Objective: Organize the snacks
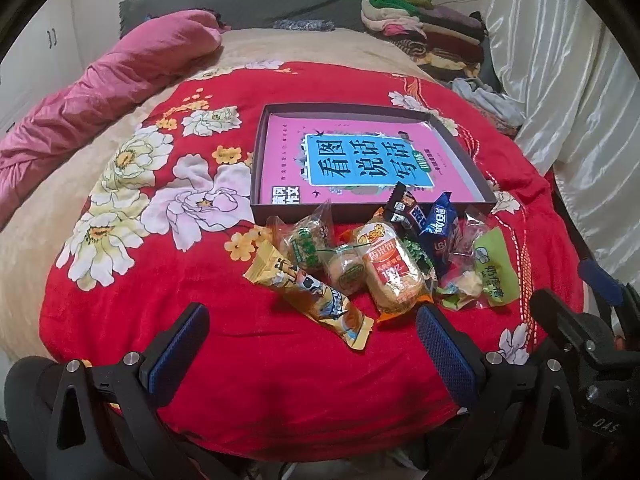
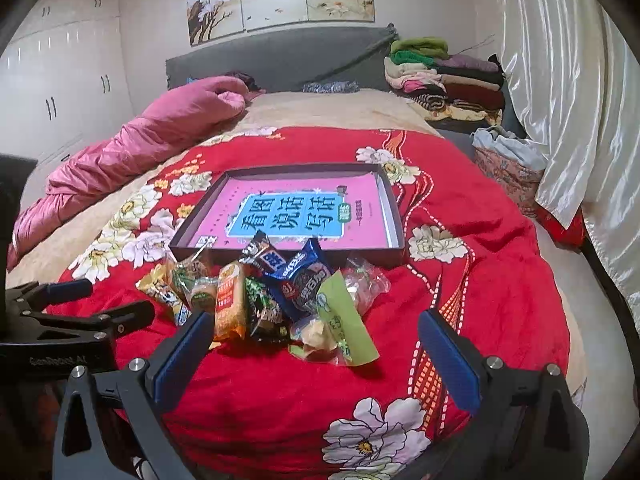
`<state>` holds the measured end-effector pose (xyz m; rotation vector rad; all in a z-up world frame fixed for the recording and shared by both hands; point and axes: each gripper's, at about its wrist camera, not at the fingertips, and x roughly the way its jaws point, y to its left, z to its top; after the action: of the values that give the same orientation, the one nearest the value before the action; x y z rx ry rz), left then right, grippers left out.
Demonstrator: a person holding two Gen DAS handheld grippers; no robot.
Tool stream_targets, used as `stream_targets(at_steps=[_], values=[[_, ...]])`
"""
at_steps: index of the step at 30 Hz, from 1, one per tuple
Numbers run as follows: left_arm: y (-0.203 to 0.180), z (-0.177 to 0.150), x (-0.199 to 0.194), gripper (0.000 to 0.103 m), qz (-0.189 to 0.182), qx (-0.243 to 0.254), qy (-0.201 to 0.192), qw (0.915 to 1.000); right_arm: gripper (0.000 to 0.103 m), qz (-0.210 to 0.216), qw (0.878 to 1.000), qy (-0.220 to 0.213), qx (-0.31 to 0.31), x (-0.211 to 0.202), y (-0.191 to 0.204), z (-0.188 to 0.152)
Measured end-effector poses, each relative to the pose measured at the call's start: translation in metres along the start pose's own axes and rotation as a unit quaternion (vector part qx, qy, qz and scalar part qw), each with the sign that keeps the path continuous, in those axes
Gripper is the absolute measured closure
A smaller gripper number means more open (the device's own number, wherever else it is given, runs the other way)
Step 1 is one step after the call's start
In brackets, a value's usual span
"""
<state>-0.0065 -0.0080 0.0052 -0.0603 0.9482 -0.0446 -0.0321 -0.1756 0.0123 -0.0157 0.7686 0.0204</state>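
A pile of several wrapped snacks (image 1: 384, 264) lies on the red floral blanket (image 1: 200, 312), just in front of a shallow dark box (image 1: 258, 168) lined with a pink book. The pile holds a yellow bar (image 1: 308, 292), an orange-labelled cake (image 1: 394, 276), blue packets (image 1: 438, 228) and a green packet (image 1: 494, 268). My left gripper (image 1: 312, 344) is open and empty, just short of the pile. My right gripper (image 2: 316, 344) is open and empty, its jaws standing either side of the green packet (image 2: 344, 316). The box (image 2: 394, 208) sits behind the pile (image 2: 264, 292).
A pink quilt (image 1: 100, 92) lies along the bed's left side. Folded clothes (image 1: 432, 28) are stacked at the headboard on the right. A white satin curtain (image 1: 560, 80) hangs on the right. White wardrobes (image 2: 60, 92) stand at the left. The other gripper (image 2: 80, 312) shows at the left edge.
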Motion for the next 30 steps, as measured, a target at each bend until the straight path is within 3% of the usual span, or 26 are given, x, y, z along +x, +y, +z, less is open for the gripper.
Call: stream_targets(at_steps=[30], values=[[-0.0033,0.0002,0.0001,0.000,0.001,0.002,-0.002,1.0000,0.000,0.001,1.000,-0.010,0.005,-0.0039,-0.0025,0.0014]])
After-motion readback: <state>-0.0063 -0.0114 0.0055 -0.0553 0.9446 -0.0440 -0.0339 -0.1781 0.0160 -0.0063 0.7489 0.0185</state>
